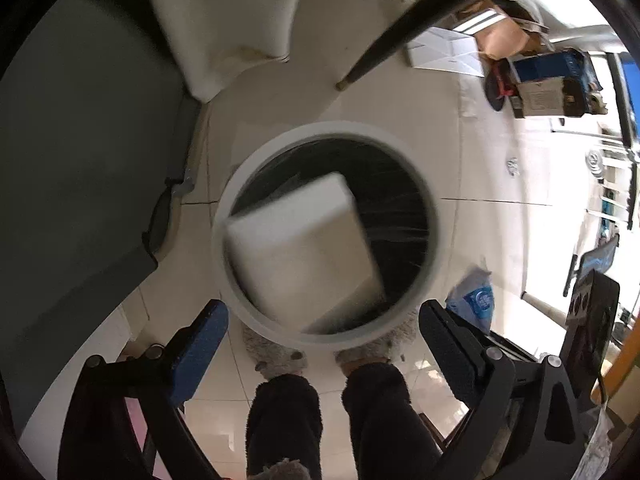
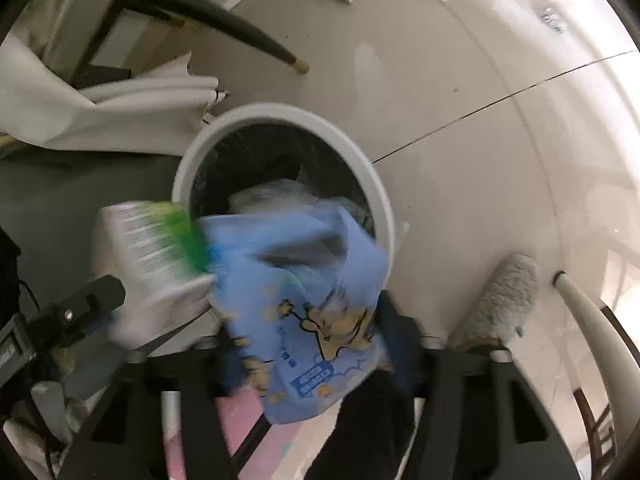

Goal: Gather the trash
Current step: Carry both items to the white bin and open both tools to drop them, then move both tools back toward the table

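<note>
A round white trash bin (image 1: 256, 312) with a black liner stands on the tiled floor; it also shows in the right wrist view (image 2: 376, 184). My left gripper (image 1: 324, 336) is open above the bin. A blurred white box (image 1: 300, 248) is below it, over the bin's mouth, free of the fingers. In the right wrist view the same box (image 2: 148, 256), with green print, is beside the bin rim. My right gripper (image 2: 316, 344) is shut on a blue printed plastic bag (image 2: 304, 320) held over the near edge of the bin.
A dark table edge (image 1: 80, 160) with a white cloth (image 1: 224, 20) lies left of the bin. A black chair leg (image 1: 384, 44) stands behind it. Boxes (image 1: 544, 80) are at the far right. The person's slippered feet (image 1: 280, 356) stand against the bin.
</note>
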The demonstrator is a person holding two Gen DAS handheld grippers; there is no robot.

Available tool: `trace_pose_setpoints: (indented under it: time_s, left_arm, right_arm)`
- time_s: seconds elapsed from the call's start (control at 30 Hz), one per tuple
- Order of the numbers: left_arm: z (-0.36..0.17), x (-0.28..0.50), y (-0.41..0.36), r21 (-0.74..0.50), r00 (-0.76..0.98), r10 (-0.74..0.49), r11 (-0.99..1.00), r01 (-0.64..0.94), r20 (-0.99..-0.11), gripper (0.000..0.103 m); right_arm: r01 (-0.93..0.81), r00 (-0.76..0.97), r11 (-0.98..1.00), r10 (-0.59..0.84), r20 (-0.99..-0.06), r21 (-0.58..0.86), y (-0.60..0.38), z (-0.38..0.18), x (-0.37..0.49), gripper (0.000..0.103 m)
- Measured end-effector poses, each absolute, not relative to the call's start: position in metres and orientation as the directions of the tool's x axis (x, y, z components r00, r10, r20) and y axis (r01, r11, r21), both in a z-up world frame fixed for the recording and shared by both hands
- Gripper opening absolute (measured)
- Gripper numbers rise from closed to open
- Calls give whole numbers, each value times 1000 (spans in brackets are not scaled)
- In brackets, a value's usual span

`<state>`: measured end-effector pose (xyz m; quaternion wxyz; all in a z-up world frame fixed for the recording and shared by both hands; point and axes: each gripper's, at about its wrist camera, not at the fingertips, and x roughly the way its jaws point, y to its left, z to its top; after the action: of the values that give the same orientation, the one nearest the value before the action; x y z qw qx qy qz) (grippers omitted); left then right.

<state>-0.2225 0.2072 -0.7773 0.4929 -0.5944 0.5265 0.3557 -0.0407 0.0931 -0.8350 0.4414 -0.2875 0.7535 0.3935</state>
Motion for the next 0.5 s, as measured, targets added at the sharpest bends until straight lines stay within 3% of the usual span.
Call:
trace_pose_setpoints:
  time_s: [0.13, 0.33, 0.5]
  left_arm:
    - [-772, -231, 201, -113, 91, -221, 88, -990, -971, 98]
    - [-741, -241, 198, 72, -84, -64, 170, -983, -994, 98]
    - [-714, -242, 188, 105, -115, -49, 176, -979, -992, 98]
  right_arm:
    - [-830, -390, 472, -108, -914, 299, 98, -848, -52, 97]
    - [-920, -221, 358, -134, -966, 161, 106, -819, -66, 100]
    - [-951, -121, 300, -132, -984, 76, 112, -783, -64, 100]
